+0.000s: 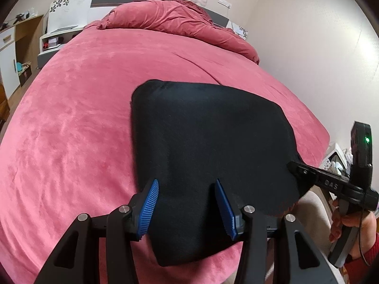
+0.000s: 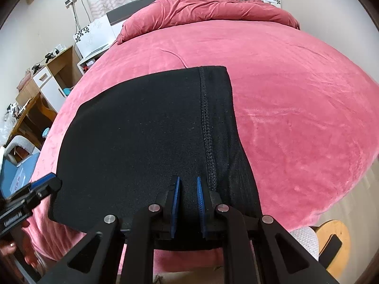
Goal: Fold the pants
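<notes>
**Near edge of the bed: both tools at the hem side of a half-folded bundle**

At the bottom centre of both wrist views, the black pants (image 2: 146,137) lie on the pink bedspread (image 2: 296,108) as a broad folded slab, running from my grippers up toward the middle of the frame. Long axis: away from me, toward the crumpled duvet (image 2: 213,9) at the top. A stitched seam (image 2: 205,123) runs along that same axis, right of centre in the right wrist view.

Right gripper (image 2: 188,204): blue pads drawn close, a narrow strip of black cloth between them just left of the seam. I judge it is pinching the near edge, though a sliver of gap shows, so the grip is not certain.

Left gripper (image 1: 187,209): spread wide, pads apart over the near left part of the cloth, gripping nothing. In the lower left of the right wrist view its tip sits just beside the slab's left edge.

Judgement: the next fold would go along the long axis, near edge carried up toward the far edge. Both tools are at the near end; the right one is already on the fabric, the left must close first. Risk: an uneven lift skews the fold.
</notes>
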{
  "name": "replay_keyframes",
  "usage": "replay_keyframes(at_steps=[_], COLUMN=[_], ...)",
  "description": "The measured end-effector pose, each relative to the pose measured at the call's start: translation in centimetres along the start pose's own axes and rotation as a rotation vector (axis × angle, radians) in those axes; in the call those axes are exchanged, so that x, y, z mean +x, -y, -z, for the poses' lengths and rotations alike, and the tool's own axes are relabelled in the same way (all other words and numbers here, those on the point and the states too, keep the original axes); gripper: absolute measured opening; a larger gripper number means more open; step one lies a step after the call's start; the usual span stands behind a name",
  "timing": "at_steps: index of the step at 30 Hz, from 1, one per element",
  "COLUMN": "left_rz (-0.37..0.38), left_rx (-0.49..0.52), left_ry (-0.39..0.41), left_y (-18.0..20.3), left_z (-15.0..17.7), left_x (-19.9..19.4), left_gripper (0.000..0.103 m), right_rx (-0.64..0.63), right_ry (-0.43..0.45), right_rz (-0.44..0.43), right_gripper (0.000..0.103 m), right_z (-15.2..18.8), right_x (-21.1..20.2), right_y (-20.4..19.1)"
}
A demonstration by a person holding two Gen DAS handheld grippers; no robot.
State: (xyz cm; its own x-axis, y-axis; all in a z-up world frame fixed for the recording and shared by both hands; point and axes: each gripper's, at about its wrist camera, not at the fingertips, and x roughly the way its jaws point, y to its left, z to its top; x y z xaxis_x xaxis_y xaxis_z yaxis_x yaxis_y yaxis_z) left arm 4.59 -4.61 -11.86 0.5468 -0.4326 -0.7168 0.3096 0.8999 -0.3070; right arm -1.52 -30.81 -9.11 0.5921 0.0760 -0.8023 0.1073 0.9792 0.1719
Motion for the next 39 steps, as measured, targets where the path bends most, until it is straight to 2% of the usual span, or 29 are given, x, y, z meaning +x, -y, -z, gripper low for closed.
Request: replay_keyframes(at_steps=[2,9,13,16,19,23,27,31,35,37,39], left_rz=[-0.015,0.038,0.07,0.102,0.148,0.227,0.22,0.215,0.238,0.23,0.225], left_rx=[-0.025,-0.116,-0.14,-0.163,-0.198,-0.264,-0.26,-0.231,-0.247,-0.234,-0.221], left_ry=[-0.001,-0.048,-0.059,-0.072,-0.091,-0.145,-0.149,-0.136,-0.135,-0.138,-0.143], left_y=[-0.7,-2.6,-2.9,-3.0,-3.3,-4.7,-4.4,-3.9,-4.6,-4.7,-4.5], left_z=[-0.4,-0.5,0.0,0.9,1.2,0.9,0.9,1.4,1.1,0.7,0.2], left_x=[0.1,1.2,1.5,1.6,1.9,2.5,2.2,1.6,2.0,2.4,2.9], left_gripper=[0.058,0.066,0.068,0.072,0.074,0.074,0.074,0.075,0.075,0.075,0.075], right_rx=[0.005,0.039,0.057,0.079,0.153,0.188,0.162,0.093,0.168,0.205,0.208], right_ry=[0.001,0.001,0.001,-0.006,0.05,0.078,0.058,-0.03,-0.033,0.006,-0.01], right_rz=[0.001,-0.024,0.011,0.076,-0.005,-0.096,-0.112,-0.064,-0.082,-0.114,-0.134], right_gripper=[0.017,0.017,0.019,0.051,0.051,0.067,0.068,0.068,0.068,0.071,0.074], right_z=[-0.1,0.1,0.8,1.4,1.2,-0.3,-1.2,-0.4,-0.1,-1.1,-2.3], right_x=[-0.2,-1.2,-2.2,-2.7,-3.8,-4.1,-3.5,-2.6,-1.7,-1.0,0.3], right_y=[0.0,1.0,2.5,3.9,5.6,6.0,4.7,3.3,4.8,6.0,6.5])
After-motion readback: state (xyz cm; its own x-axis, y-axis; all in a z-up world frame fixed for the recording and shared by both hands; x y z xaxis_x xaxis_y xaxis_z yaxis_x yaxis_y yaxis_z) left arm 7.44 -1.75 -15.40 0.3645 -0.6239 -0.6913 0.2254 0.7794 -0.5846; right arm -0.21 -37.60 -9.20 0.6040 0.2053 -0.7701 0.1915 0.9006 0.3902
